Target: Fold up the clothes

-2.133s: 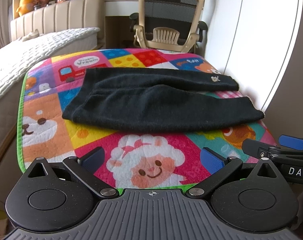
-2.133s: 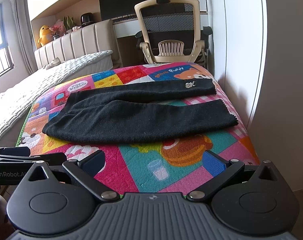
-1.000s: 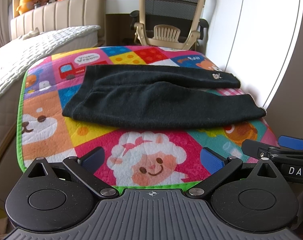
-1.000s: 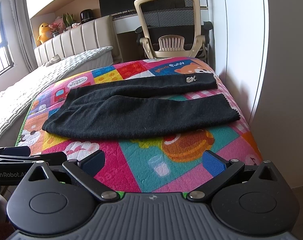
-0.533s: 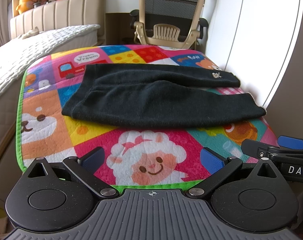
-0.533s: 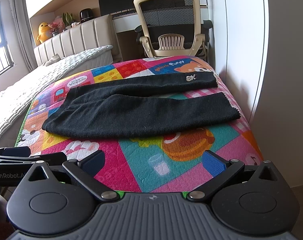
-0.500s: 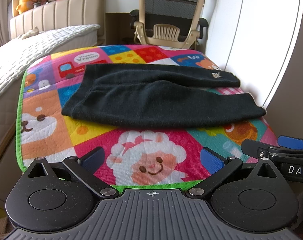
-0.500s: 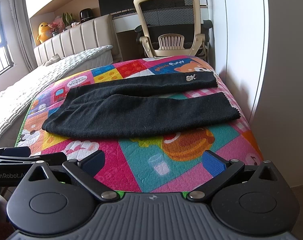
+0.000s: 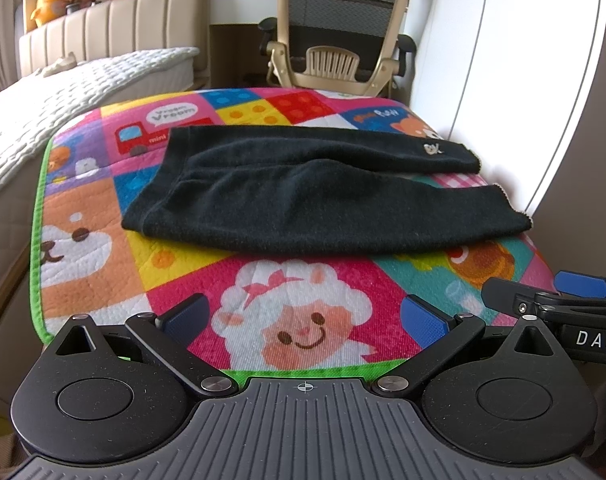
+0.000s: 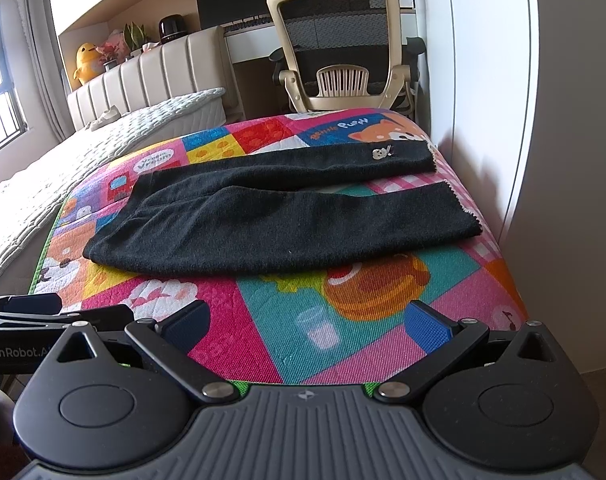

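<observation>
**Black trousers laid out on patterned mat, both grippers idle at near edge**

Item: black trousers [image 9: 303,200], knit fabric, lying flat across the middle of the play mat [image 9: 83,248]. Waistband end points toward the mat's left edge; the two legs run toward the right edge. The far leg carries a small pale emblem [image 9: 432,149] near its cuff. The near leg lies partly over the far one by the waist, and the legs part toward the cuffs, where a strip of pink checked mat shows between them. The near cuff has a pale scalloped trim and reaches close to the mat's right edge.

Support: quilted mat in bright squares with cartoon animals, a truck and a sheep face, bordered in green. A bare band of mat lies between the trousers and the near edge.

Left gripper [image 9: 303,316]: fingers spread wide, blue pads facing each other, nothing between them. It hangs over the near edge of the mat, well apart from the trousers.

Right gripper [image 10: 309,322]: fingers likewise spread wide and empty, over the near edge toward the right corner, well apart from the trousers. Each gripper shows at the margin of the other's view.

Surroundings: white quilted bed [image 10: 63,168] along the mat's left edge; beige mesh office chair [image 10: 339,52] beyond the far edge; white wall panels [image 10: 495,80] along the right edge; yellow duck toy [image 10: 85,60] on a shelf behind the headboard.
</observation>
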Motion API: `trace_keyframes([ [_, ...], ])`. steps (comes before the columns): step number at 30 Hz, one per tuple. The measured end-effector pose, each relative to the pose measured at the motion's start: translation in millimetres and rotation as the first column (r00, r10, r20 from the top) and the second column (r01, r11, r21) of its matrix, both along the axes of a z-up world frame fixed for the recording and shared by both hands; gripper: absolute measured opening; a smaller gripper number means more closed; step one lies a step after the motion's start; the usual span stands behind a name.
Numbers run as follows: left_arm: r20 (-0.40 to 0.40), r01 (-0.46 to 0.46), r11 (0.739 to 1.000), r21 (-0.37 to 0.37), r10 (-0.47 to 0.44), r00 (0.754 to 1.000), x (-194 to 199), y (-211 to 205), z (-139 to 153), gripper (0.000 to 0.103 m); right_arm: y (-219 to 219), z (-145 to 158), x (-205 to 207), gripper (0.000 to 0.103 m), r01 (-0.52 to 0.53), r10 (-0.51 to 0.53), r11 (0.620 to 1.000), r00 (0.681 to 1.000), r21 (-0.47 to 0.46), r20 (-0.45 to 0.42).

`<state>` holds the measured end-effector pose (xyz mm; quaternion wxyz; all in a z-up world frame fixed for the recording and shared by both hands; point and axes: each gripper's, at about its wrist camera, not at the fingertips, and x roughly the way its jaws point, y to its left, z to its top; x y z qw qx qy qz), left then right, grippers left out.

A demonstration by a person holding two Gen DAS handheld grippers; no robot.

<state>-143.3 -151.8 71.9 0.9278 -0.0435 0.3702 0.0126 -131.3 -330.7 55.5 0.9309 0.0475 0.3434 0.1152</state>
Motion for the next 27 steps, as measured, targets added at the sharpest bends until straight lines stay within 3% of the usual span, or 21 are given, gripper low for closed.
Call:
trace_keyframes([
  [27, -0.006, 0.036, 0.999, -0.033, -0.036, 0.999, 10.2, 3.4, -3.5, 0.103, -10.6, -11.3, 17.5, 0.103, 0.008, -0.004, 0.998, 0.997, 0.058, -0.072],
])
